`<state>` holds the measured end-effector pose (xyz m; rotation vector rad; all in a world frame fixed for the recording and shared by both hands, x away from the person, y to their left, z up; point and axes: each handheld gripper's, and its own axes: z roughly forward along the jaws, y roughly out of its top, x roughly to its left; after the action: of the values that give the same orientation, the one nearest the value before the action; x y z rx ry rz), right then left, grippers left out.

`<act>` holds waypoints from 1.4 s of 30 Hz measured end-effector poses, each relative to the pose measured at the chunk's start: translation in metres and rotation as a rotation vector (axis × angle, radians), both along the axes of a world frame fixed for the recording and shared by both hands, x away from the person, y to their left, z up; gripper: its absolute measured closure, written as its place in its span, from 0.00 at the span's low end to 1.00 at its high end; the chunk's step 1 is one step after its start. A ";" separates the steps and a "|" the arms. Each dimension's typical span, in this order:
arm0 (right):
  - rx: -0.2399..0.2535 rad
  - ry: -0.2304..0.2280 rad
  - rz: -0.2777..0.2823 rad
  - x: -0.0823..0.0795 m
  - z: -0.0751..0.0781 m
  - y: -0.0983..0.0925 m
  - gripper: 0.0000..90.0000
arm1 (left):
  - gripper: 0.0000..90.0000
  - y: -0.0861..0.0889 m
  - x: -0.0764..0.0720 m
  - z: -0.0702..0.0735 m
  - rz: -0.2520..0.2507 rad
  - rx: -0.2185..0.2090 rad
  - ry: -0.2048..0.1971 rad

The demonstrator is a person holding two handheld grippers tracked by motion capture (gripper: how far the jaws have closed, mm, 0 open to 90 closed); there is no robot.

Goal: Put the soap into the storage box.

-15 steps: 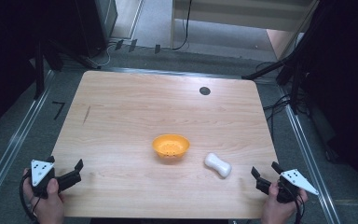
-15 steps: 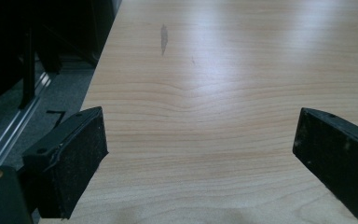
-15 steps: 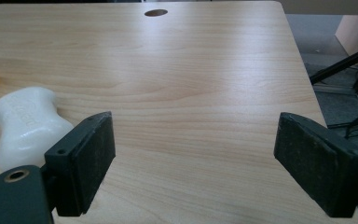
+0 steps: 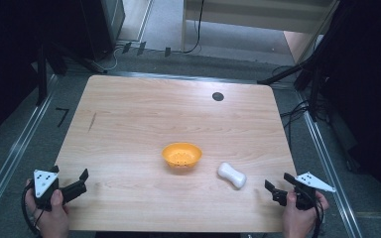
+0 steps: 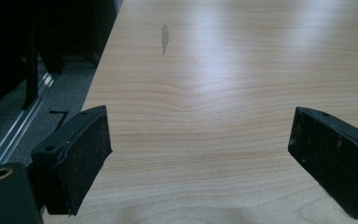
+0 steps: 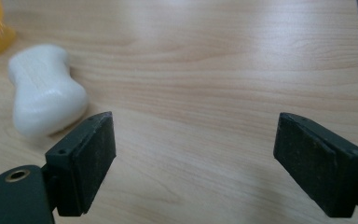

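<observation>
In the high view, the white soap bar (image 4: 231,175) lies just right of the orange bowl (image 4: 181,155); the right gripper (image 4: 277,188) waits near it. The left gripper (image 4: 84,179) is well apart from the bowl. The left gripper view shows its jaws spread over bare table (image 5: 223,93). In the right gripper view the jaws are spread, with the soap bar (image 6: 44,97) just outside them.

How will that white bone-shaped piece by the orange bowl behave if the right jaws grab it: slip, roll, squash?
The white bone-shaped piece looks smooth and slightly glossy, so it may slip on its rounded lobes; the narrow waist looks like the safer place to grip. It lies flat on the table, so a push would probably slide or pivot it, not roll it. It looks small and probably light; stiffness can't be judged.
</observation>
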<state>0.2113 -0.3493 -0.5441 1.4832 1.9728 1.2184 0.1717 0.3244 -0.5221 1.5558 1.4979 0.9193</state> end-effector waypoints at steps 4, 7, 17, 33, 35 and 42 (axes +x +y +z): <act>-0.100 0.101 0.064 0.009 0.012 -0.001 0.14 | 0.07 0.002 0.002 0.000 0.002 -0.023 0.012; -0.200 0.194 0.138 0.019 0.018 0.005 0.12 | 0.05 0.003 0.002 0.000 -0.007 -0.026 0.017; -0.438 0.354 0.315 0.046 0.036 0.037 0.07 | 0.04 0.001 0.002 0.000 -0.011 -0.007 0.023; -0.620 0.504 0.432 0.062 0.039 0.070 0.03 | 0.04 0.002 0.003 0.000 -0.012 -0.012 0.026; -0.623 0.504 0.438 0.063 0.040 0.074 0.03 | 0.04 0.001 0.003 0.000 -0.012 -0.011 0.026; -0.585 0.476 0.472 0.069 0.046 0.088 0.13 | 0.04 0.001 0.004 0.000 -0.014 -0.007 0.031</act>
<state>0.2801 -0.2609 -0.4985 1.0938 2.7878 0.3492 0.1755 0.3253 -0.5225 1.5801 1.5084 0.8852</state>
